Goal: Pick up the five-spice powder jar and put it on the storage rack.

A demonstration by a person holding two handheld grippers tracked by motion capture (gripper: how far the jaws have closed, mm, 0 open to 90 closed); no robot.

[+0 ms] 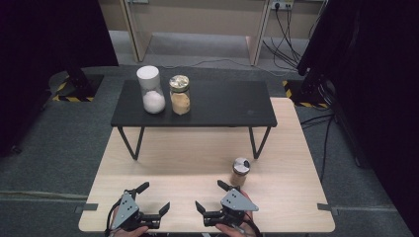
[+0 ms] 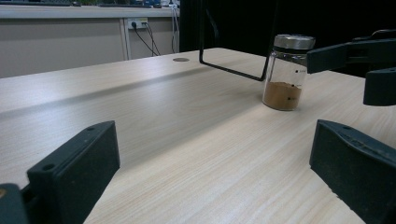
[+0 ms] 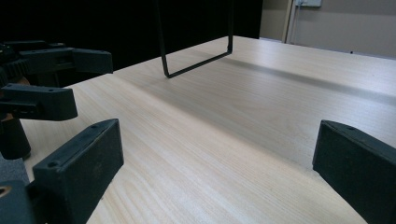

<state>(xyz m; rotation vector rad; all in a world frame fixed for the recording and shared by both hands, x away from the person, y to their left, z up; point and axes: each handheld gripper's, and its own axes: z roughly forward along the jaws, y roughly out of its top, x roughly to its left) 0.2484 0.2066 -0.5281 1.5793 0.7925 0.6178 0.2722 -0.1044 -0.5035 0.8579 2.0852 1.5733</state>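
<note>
One small glass jar of brown powder with a silver screw lid (image 1: 240, 171) stands upright, long axis vertical, lid up, on the pale wooden table (image 1: 188, 153), just beyond the right gripper (image 1: 210, 200). The left gripper (image 1: 155, 197) rests nearby. Both have jaws spread wide, holding nothing. Two larger jars, one white-lidded glass jar (image 1: 149, 89) and one tan-filled glass jar (image 1: 180, 95), stand on one black shelf (image 1: 227, 106).

Grey carpet floor (image 1: 49, 148), light wood table (image 1: 197, 158), black shelf w/ wire legs (image 1: 217, 106), dark curtains (image 1: 375, 74), wall outlet (image 1: 281, 5)
</note>
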